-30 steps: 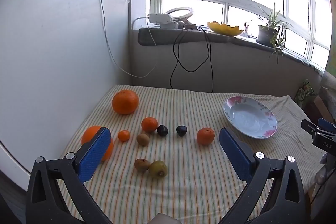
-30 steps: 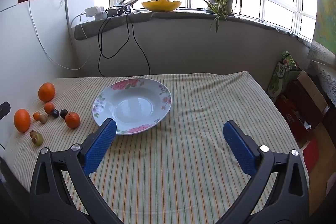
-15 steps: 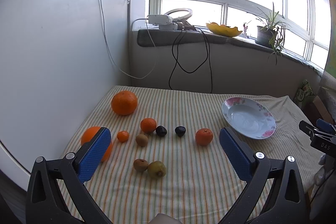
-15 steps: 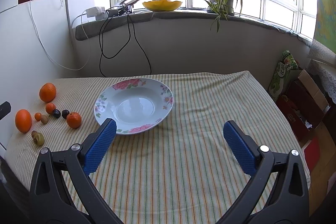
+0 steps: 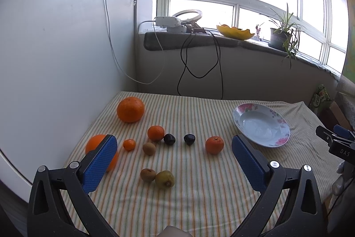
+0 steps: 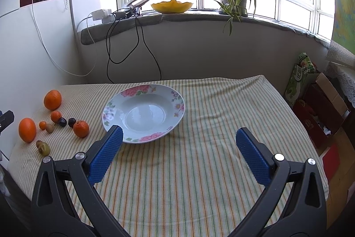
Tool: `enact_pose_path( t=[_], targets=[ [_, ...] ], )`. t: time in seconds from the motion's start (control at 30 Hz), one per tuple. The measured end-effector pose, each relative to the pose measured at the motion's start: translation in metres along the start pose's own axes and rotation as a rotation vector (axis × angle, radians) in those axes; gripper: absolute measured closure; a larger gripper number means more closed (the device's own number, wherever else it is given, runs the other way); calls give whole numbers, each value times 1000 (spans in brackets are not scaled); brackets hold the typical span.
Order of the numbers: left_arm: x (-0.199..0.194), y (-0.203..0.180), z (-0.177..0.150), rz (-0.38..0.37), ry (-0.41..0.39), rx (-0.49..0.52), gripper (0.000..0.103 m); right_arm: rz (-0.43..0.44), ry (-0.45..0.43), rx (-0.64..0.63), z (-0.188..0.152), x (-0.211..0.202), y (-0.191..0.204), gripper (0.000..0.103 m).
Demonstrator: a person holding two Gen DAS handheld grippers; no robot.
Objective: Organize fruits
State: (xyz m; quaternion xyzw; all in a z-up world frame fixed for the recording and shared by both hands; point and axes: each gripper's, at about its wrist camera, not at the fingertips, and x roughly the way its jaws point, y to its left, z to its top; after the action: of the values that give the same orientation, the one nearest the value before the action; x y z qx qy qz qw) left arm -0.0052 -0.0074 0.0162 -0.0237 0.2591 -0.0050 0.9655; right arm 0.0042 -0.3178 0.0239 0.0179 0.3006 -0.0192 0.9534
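Fruit lies loose on the striped tablecloth [image 5: 199,197]: a large orange [image 5: 130,109] at the back, another orange [image 5: 95,144] partly behind my left finger, tangerines [image 5: 214,144] [image 5: 156,132], a tiny one [image 5: 129,144], two dark plums [image 5: 189,139], and kiwis [image 5: 164,179] in front. An empty floral plate [image 5: 261,128] sits to the right; it also shows in the right wrist view [image 6: 144,113]. My left gripper [image 5: 173,159] is open and empty above the fruit. My right gripper [image 6: 178,154] is open and empty, in front of the plate.
A white panel [image 5: 55,59] stands along the table's left side. Cables [image 5: 199,63] hang from the windowsill, which holds a yellow bowl [image 6: 172,7] and a potted plant [image 6: 233,0]. Boxes [image 6: 319,112] sit on the floor beyond the table's right edge.
Both grippers have drifted slightly; the fruit and plate sit a little differently in view. Jaws stay open. Nothing on the table has moved.
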Motion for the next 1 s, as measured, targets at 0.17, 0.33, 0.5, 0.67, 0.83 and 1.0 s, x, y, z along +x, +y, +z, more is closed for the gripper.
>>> enact_pose_path(
  t=[0.17,0.33,0.5,0.67,0.83,1.0],
  targets=[
    [0,-1,0,0,1,0,1,4,9,-1,0,2,1,0],
    [0,-1,0,0,3,0,1,5,12,-3,-1,2,1,0],
    [1,-2,-1,-2,5,2,1,5,12,-3,-1,2,1,0],
    [1,-2,-2,-3,6,5,1,5,12,-3,0,2,1,0],
    [0,-2,-2,-4,5,5,1,6,18,-3,-2,3,0,0],
    [2,-2,-3,-5,9,6,1,9,23,-6,-3,5,2,0]
  ],
)
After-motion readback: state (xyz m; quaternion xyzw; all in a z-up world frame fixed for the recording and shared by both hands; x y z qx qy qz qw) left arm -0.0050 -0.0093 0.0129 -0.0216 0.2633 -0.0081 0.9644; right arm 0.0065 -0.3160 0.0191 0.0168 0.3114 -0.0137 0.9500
